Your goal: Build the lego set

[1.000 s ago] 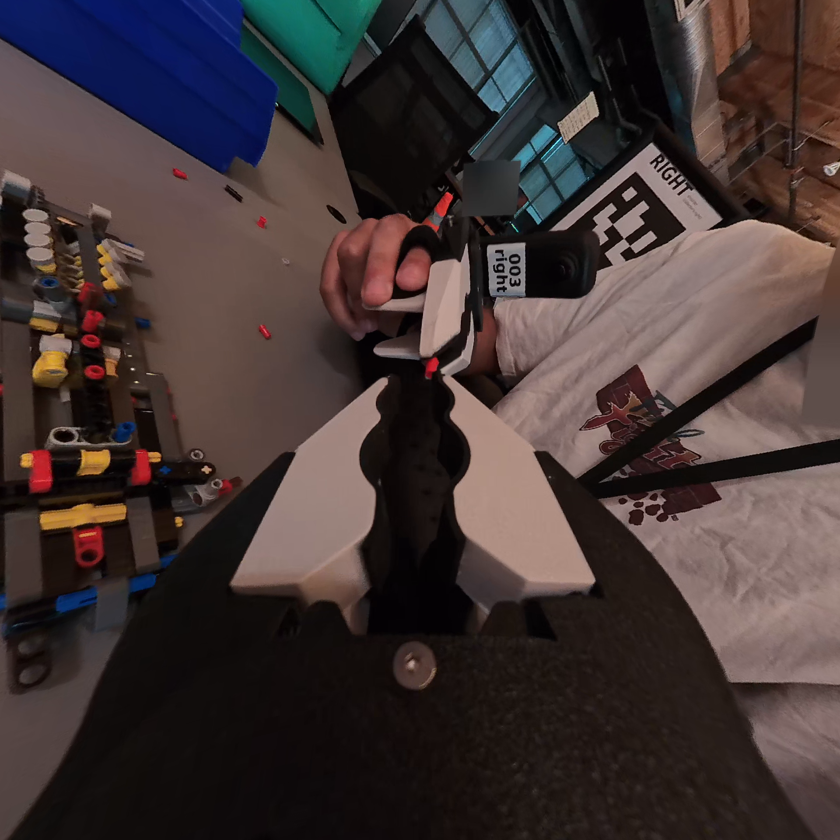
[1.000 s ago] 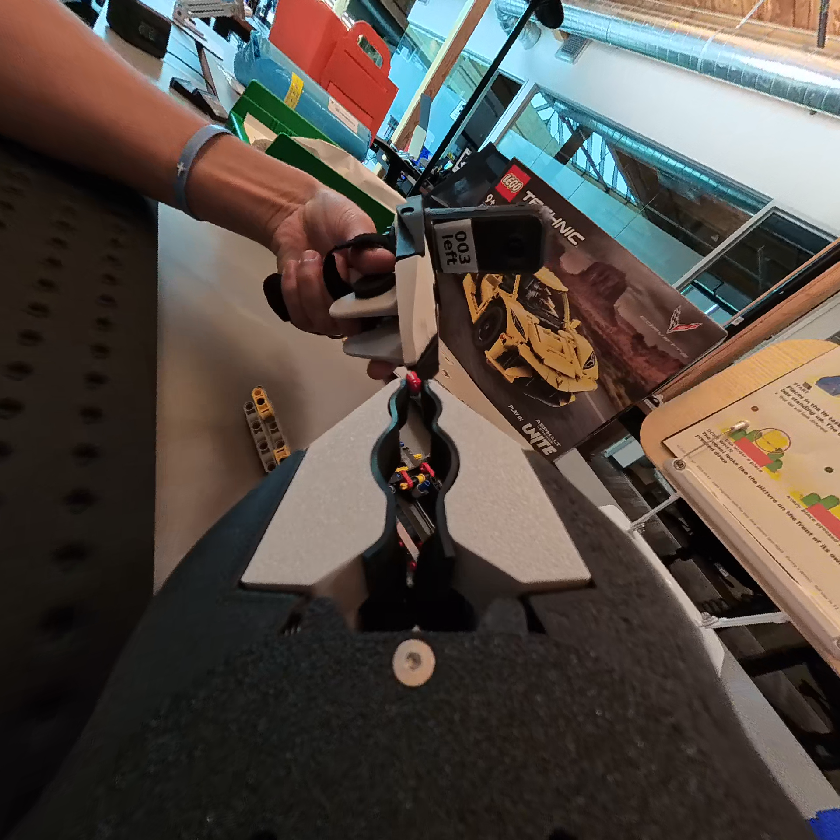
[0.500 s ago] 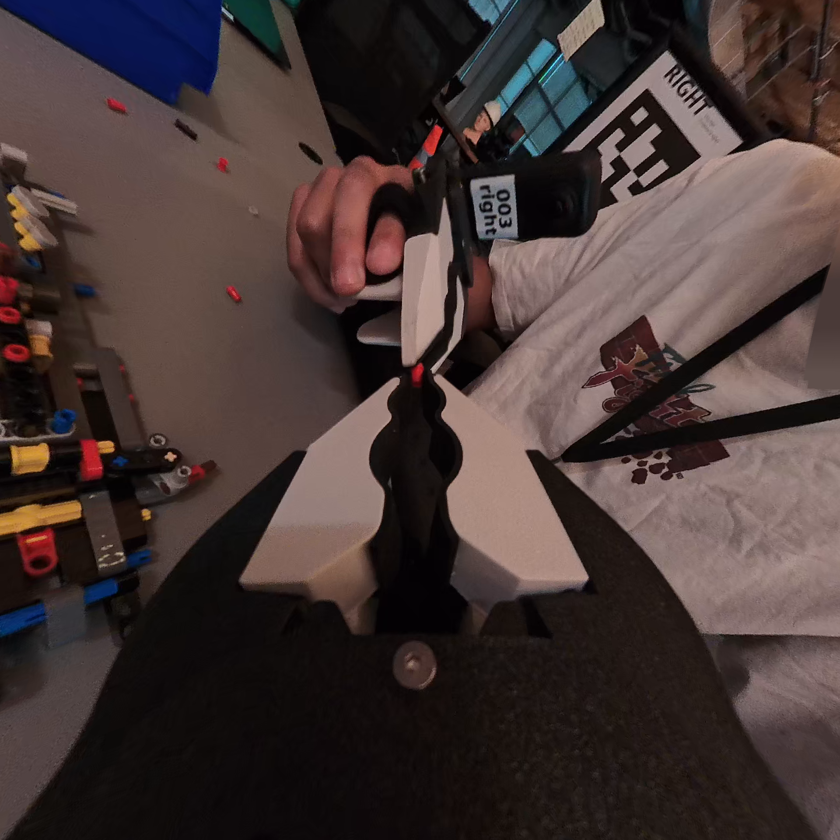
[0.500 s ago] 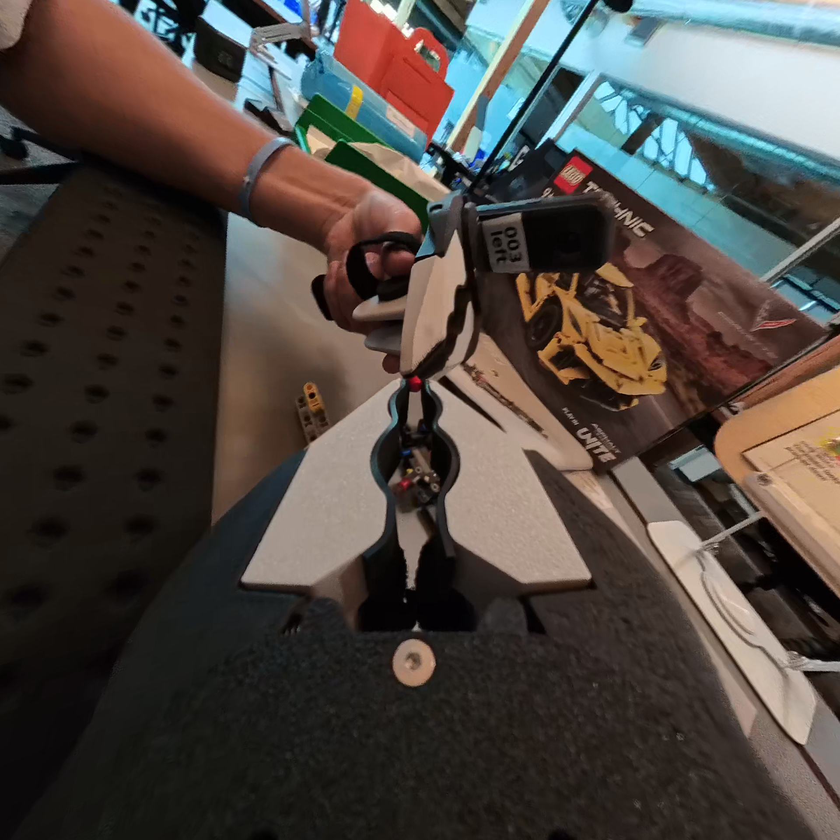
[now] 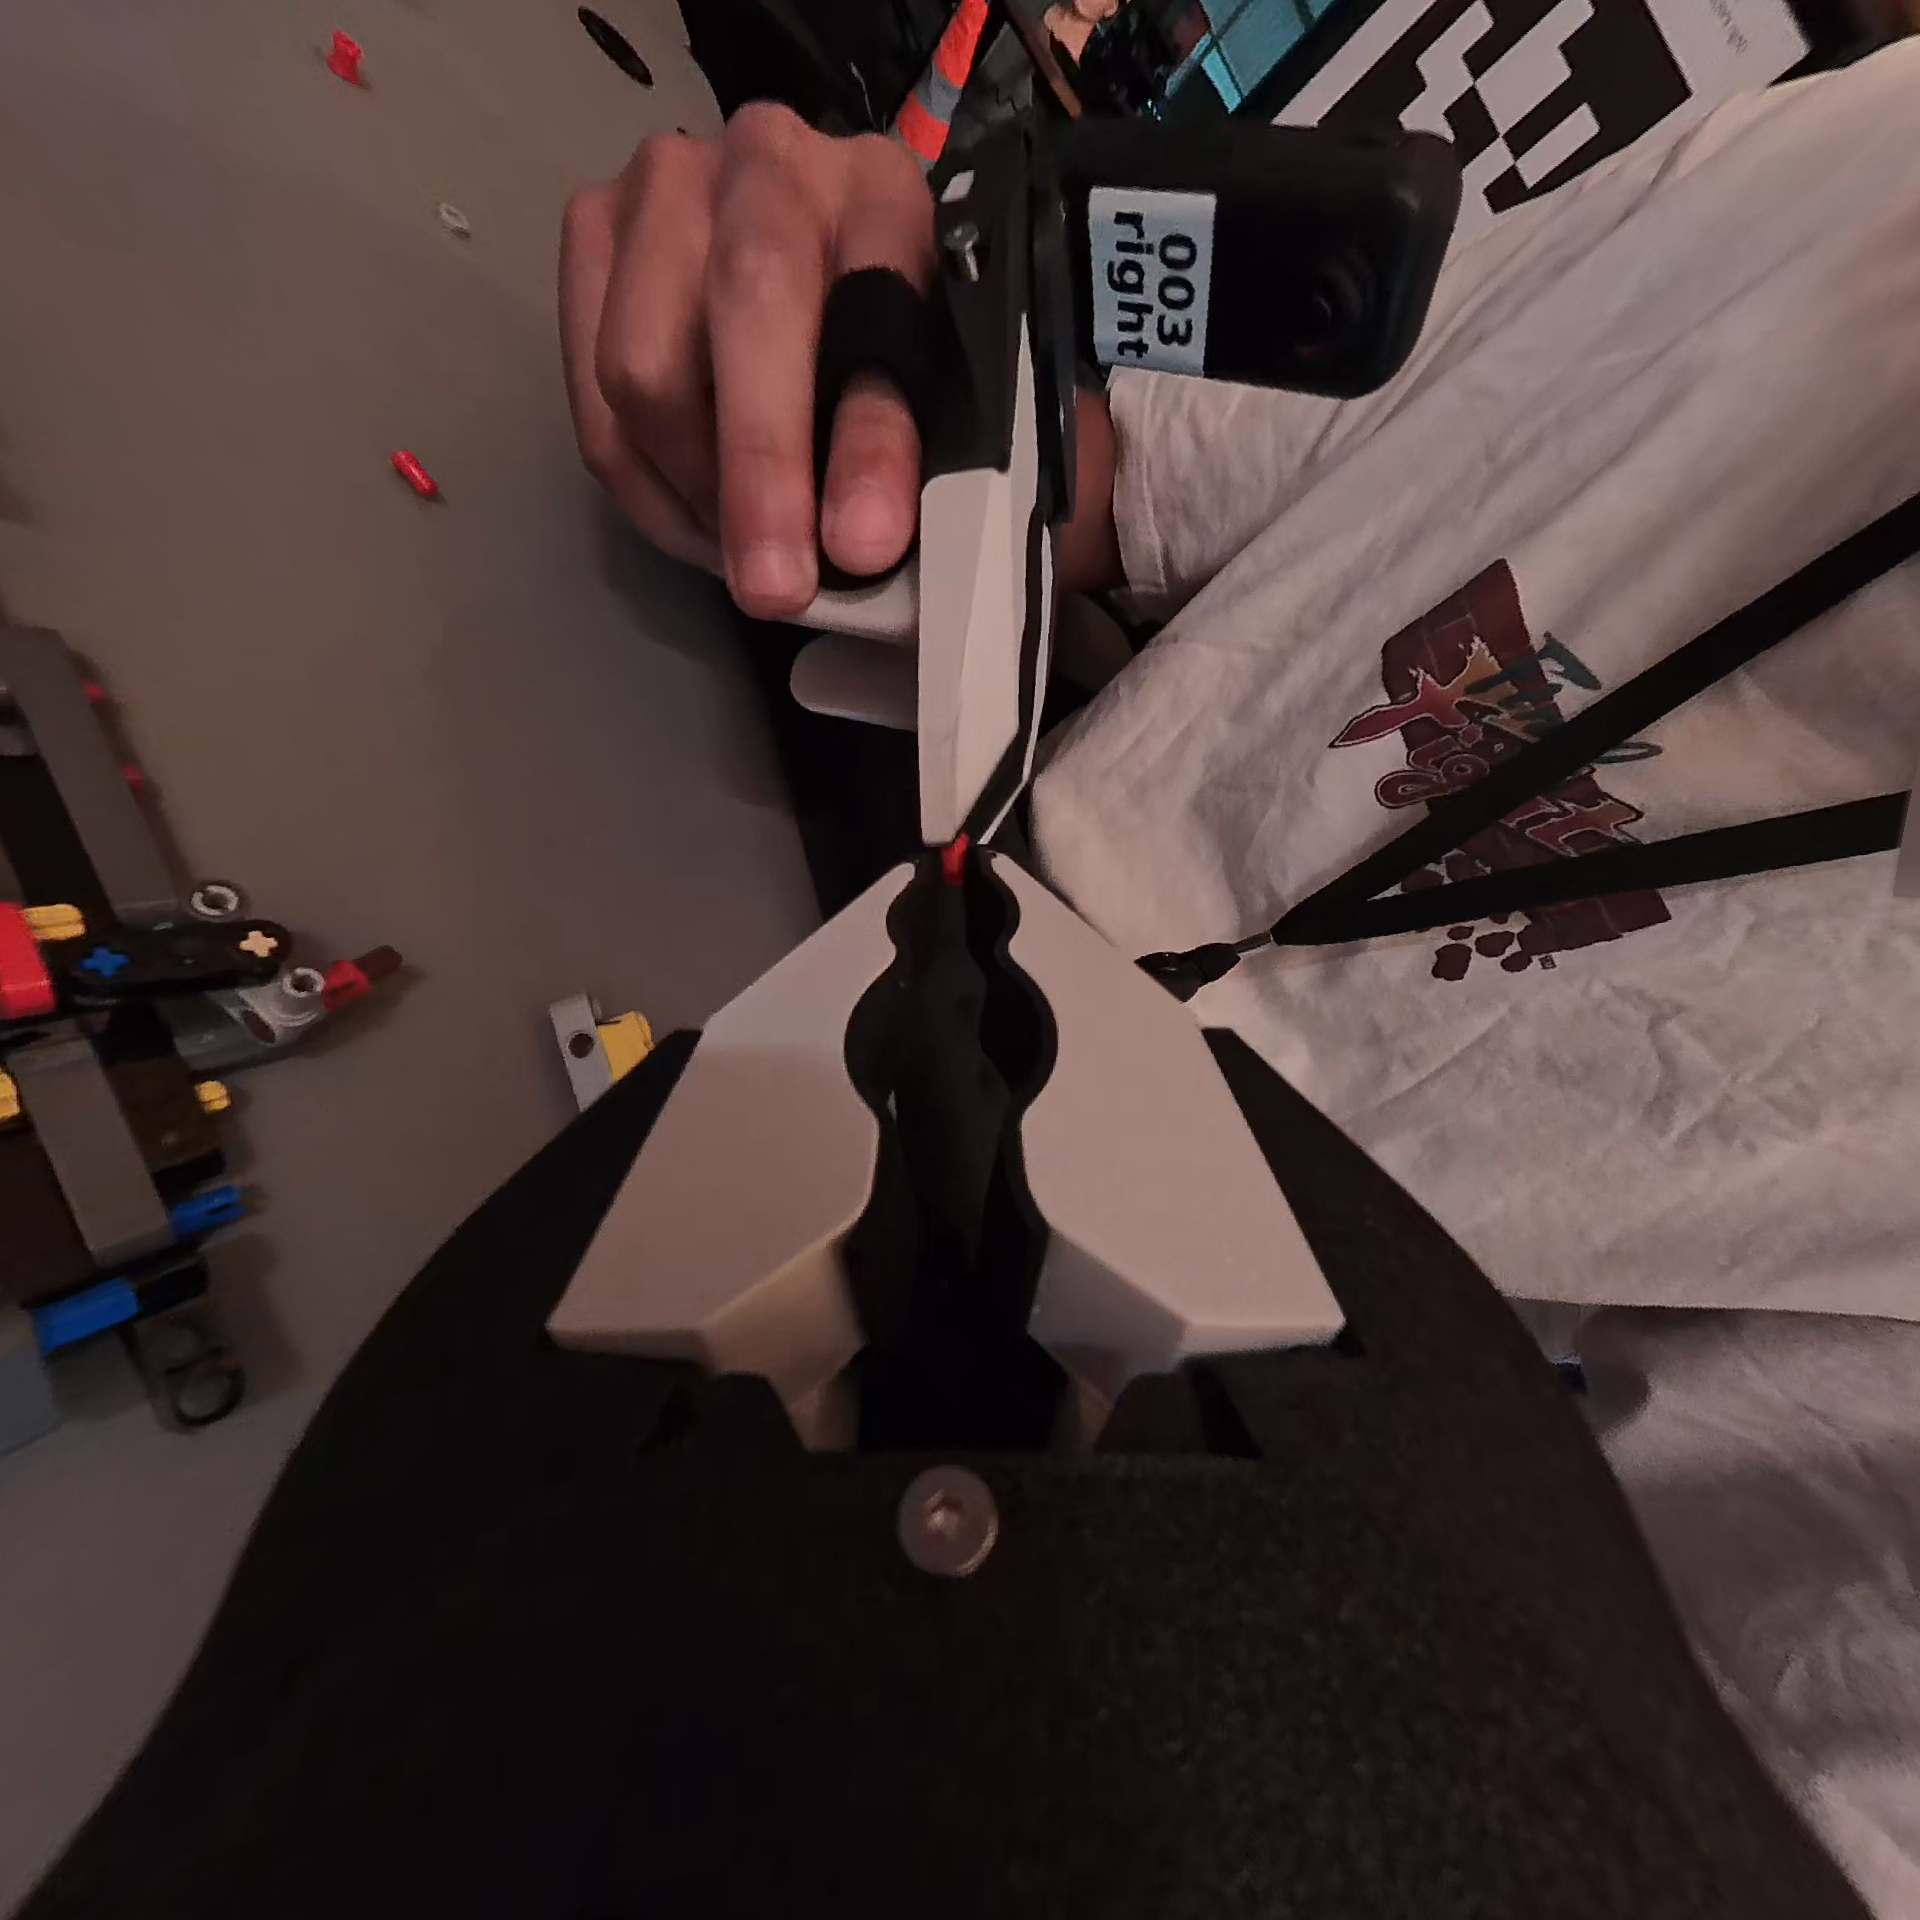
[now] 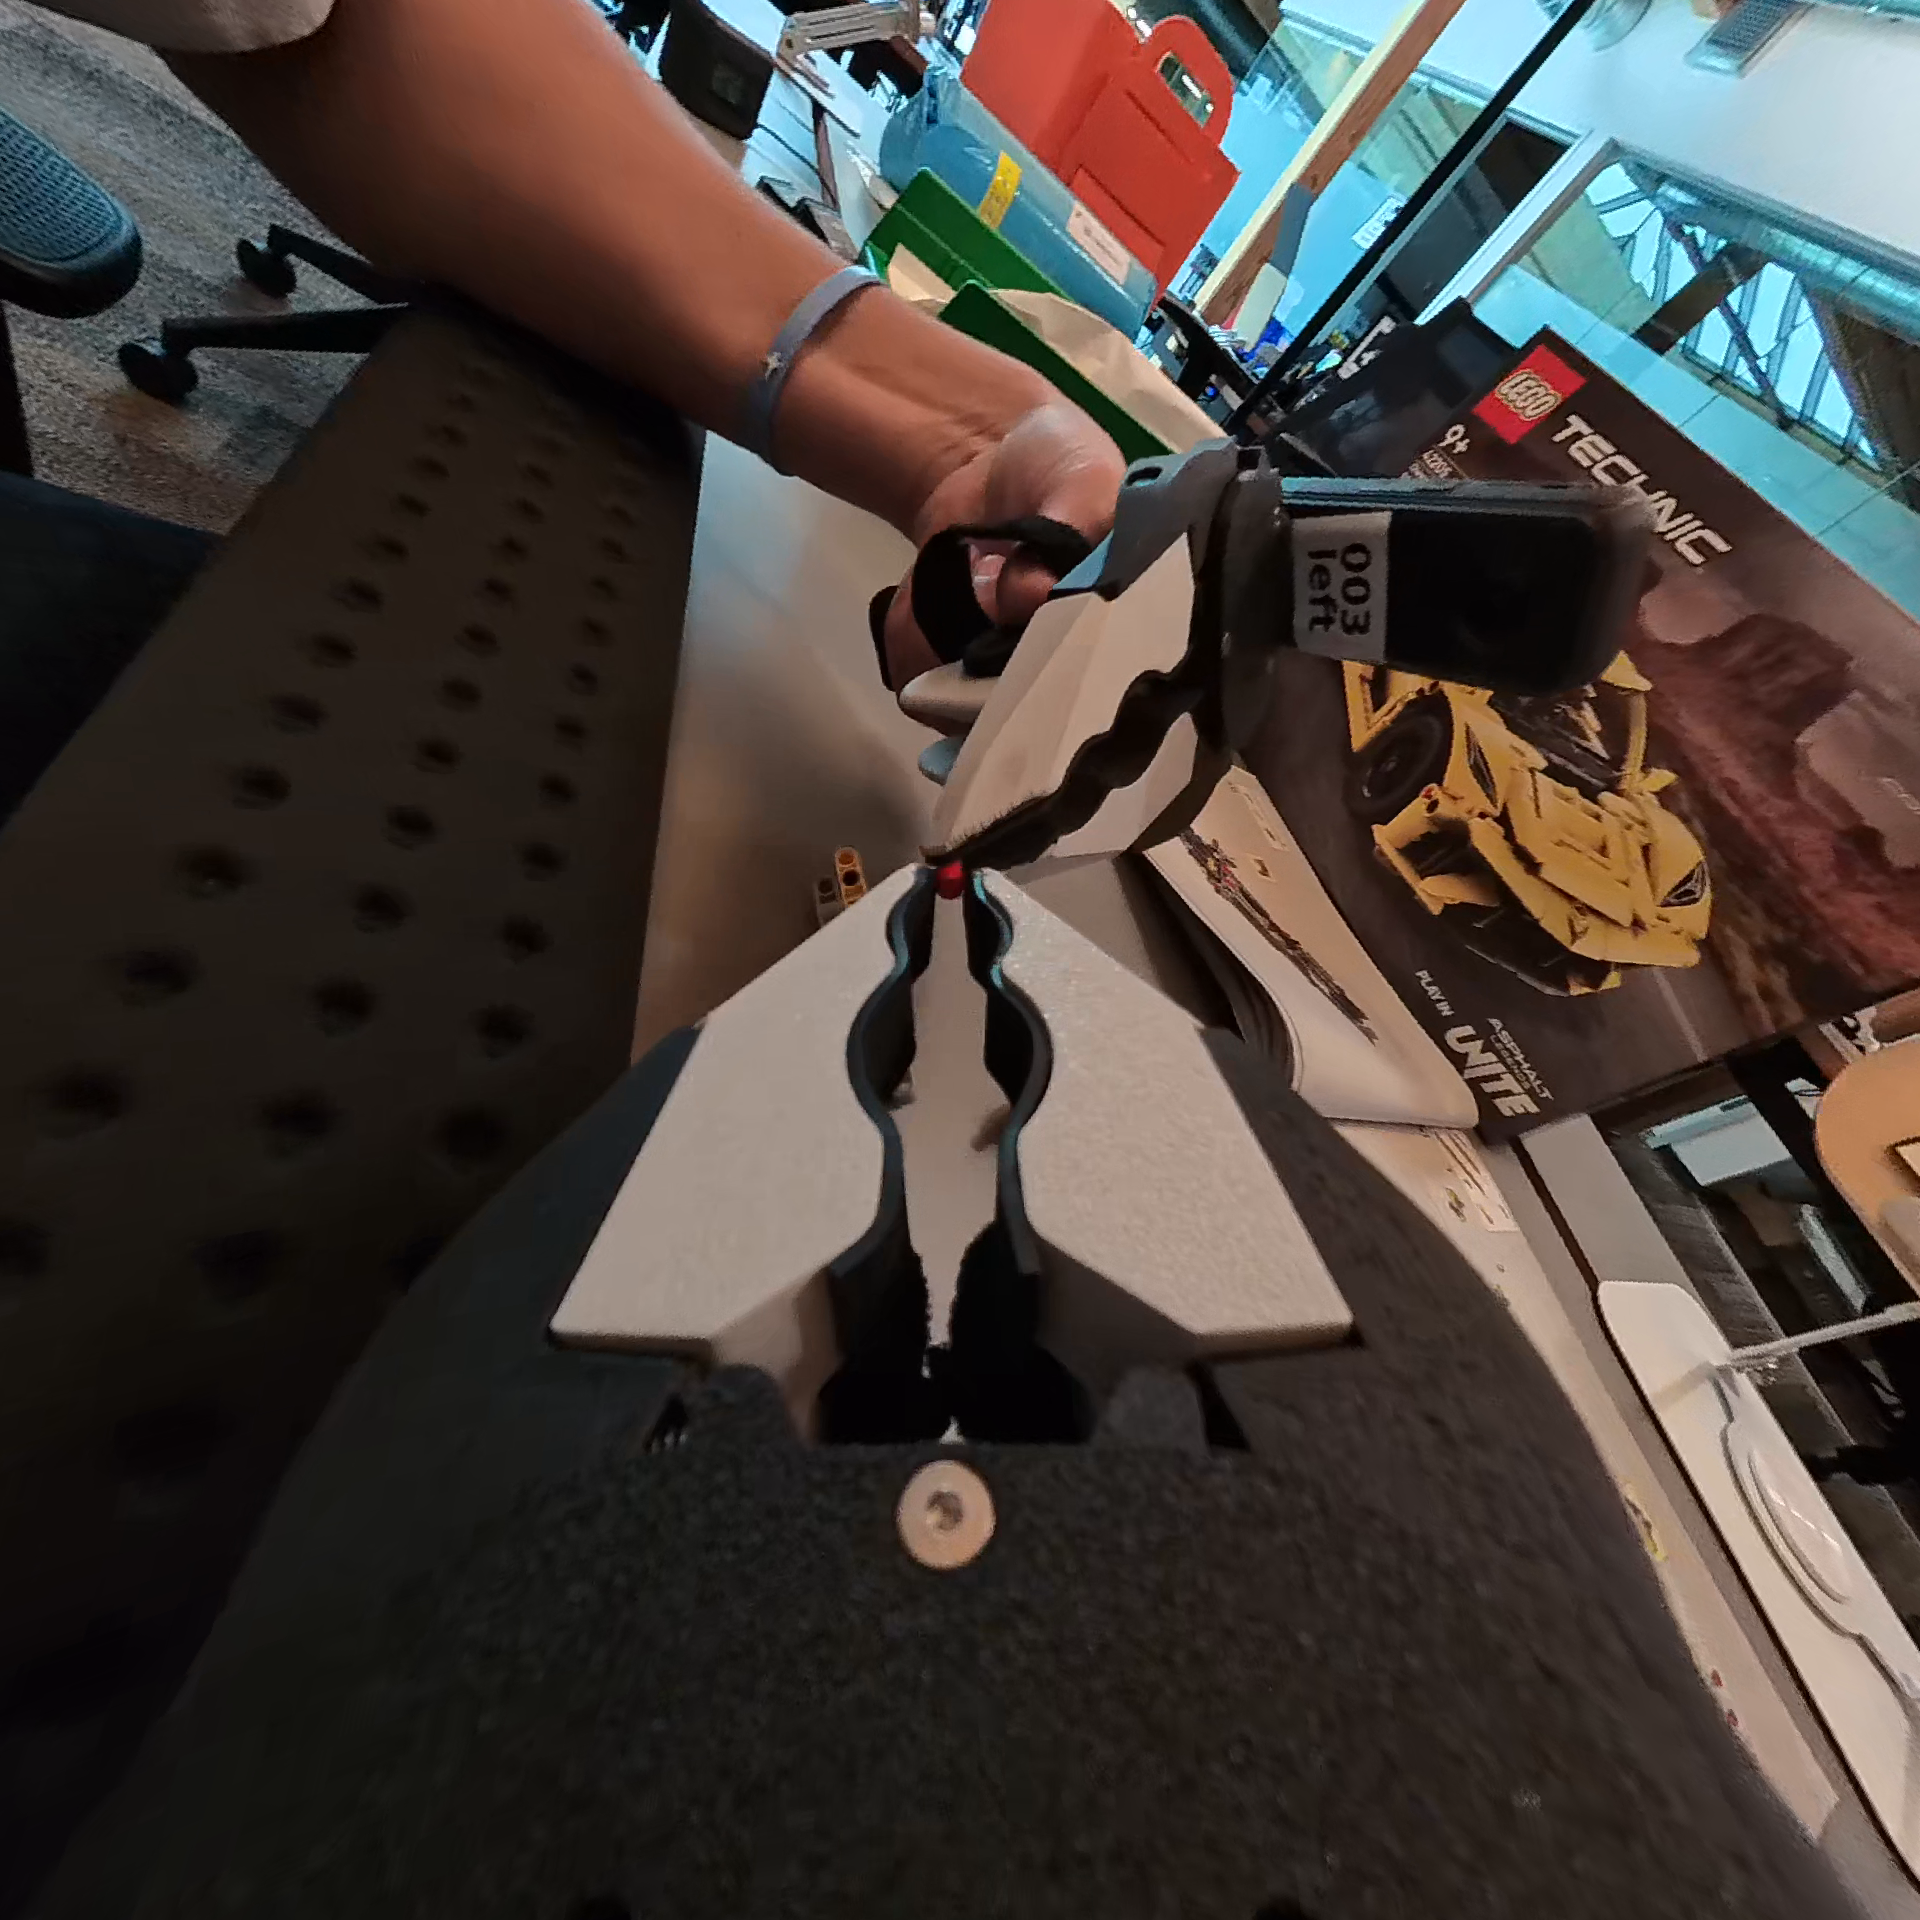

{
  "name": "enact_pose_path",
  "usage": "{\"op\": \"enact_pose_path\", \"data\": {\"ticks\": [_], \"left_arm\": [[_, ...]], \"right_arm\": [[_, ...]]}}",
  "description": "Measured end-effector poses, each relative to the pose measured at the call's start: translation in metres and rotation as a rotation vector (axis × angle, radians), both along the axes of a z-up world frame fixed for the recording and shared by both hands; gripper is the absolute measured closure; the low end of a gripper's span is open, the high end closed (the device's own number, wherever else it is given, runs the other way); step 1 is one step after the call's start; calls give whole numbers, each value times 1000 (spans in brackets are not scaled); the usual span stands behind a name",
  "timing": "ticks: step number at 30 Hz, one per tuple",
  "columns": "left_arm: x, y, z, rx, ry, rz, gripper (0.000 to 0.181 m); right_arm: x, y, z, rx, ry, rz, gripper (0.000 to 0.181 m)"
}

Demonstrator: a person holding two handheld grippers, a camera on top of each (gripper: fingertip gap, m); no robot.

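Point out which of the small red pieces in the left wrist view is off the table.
The red piece pinched where the two grippers' tips meet, in mid-air. The other loose red pieces lie flat on the grey table.

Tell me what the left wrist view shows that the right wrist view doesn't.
Only the left wrist view shows the half-built model at the table's left edge, loose red pins and the person's white shirt. Only the right wrist view shows the set's box, a perforated board and a red bag. Both show the small red piece where the two gripper tips meet.
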State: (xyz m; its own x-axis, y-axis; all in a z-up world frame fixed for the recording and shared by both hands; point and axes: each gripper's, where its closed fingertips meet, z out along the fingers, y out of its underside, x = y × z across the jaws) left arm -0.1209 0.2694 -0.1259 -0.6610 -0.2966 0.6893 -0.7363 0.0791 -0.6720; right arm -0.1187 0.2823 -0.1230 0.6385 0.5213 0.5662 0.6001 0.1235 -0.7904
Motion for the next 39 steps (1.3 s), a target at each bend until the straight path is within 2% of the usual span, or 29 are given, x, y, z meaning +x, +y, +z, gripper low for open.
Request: {"op": "enact_pose_path", "data": {"ticks": [9,12,14,15,16,18,19,23,28,29,33,35,37,39], "left_arm": [[-3,0,-1,-1,3,-19,180],[5,5,5,-15,-31,30,179],[16,23,2,119,-102,136,169],[21,38,-6,260,-150,203,158],[23,51,-13,413,-206,252,154],[15,60,-26,646,-283,271,148],[8,57,-32,712,-289,252,149],[-9,54,-65,918,-197,206,148],[-6,55,-82,988,-111,171,148],[-3,52,-82,974,-111,169,160],[2,43,-78,853,-129,146,161],[21,40,-48,576,-145,301,160],[48,56,12,154,-210,529,161],[57,75,61,-227,-249,631,161]], "right_arm": [[-3,0,-2,-24,-6,30,177],[5,3,4,-52,46,16,178],[16,7,8,-69,102,-17,178],[22,9,7,-87,130,-38,178],[28,11,8,-94,151,-60,178],[39,15,4,-135,184,-107,179],[43,16,0,-167,197,-122,179],[44,19,-5,-176,171,-140,178],[43,18,-7,-129,100,-153,178],[43,18,-6,-119,96,-154,178],[57,20,5,-95,158,-223,178],[70,21,18,-59,237,-262,178],[80,18,38,-5,358,-279,178],[88,15,56,33,491,-278,178]]}}
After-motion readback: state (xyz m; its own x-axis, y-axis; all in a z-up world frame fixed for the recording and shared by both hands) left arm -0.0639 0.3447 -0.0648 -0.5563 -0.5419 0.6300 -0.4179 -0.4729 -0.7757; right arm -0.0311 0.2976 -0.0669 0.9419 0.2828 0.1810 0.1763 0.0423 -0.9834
